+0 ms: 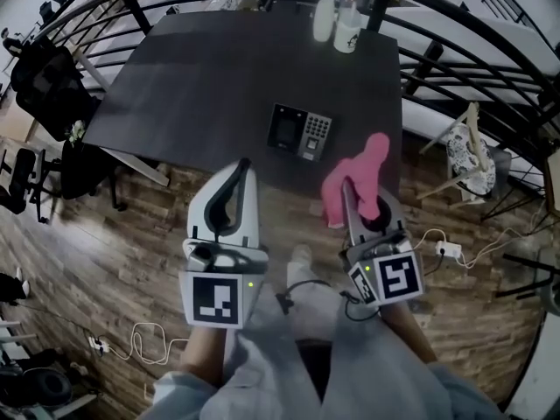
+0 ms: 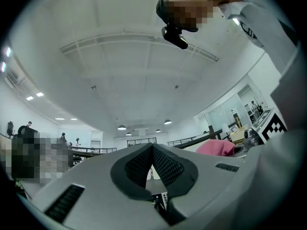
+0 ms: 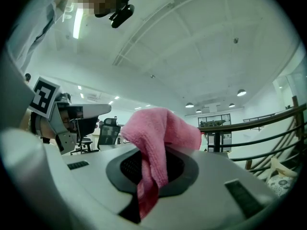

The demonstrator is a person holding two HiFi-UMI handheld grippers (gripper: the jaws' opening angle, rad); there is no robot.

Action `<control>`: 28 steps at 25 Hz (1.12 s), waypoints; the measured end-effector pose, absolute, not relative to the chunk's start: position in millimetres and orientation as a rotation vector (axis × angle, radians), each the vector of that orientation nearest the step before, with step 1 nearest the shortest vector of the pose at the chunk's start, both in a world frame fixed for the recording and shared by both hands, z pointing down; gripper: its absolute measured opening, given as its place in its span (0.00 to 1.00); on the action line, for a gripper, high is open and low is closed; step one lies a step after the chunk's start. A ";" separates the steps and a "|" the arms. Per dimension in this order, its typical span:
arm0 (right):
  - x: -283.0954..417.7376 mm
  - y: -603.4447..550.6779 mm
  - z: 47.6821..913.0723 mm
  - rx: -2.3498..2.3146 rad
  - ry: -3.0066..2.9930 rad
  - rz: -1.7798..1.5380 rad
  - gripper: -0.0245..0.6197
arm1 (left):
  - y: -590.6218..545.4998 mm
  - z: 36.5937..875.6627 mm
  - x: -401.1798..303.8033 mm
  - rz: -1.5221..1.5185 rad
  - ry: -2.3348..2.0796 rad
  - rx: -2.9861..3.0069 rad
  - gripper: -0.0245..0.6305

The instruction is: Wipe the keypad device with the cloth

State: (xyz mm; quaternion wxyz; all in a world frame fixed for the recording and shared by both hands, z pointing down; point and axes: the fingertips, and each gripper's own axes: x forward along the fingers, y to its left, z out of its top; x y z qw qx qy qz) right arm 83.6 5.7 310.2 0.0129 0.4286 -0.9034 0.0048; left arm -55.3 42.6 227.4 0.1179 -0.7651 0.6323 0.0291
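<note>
- The right tongs (image 1: 348, 189) are clamped on the pink cloth (image 3: 154, 137). A thick fold is pinched between the pads, a lobe stands up above them and a tail hangs below.
- The left tongs (image 2: 152, 151) are closed with pad against pad and nothing between them.
- The keypad device (image 1: 300, 131) lies flat on the dark tabletop (image 1: 210, 68), close to its near edge. Its dark screen is on the left and its keys on the right.
- Both tongs hang on the near side of the tabletop, above the wooden floor (image 1: 131, 261). The cloth is near the device but not touching it.
- The cloth looks like soft, light terry. It will probably fold and bunch under pressure and not slide flat. The present bite through a bunched fold looks firm, and the free lobe is the likely wiping face.
- The device looks rigid, smooth and fairly light, so a sideways stroke may push it across the tabletop. Its screen and keys are the delicate parts.
- To steady it, the left tongs would best press or take its left or near edge, away from the screen and keys.
- Two white bottles (image 1: 347, 24) stand at the far edge, well apart from the device.
</note>
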 end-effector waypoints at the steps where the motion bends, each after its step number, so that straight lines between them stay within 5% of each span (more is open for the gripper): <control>1: 83.6 -2.3 309.8 1.334 -2.816 0.016 0.10 | 35.4 227.0 -55.2 0.085 1.853 -2.238 0.04; 28: 75.8 -145.6 329.4 1.251 -2.827 0.089 0.10 | -101.5 228.5 -58.1 0.024 1.912 -2.206 0.04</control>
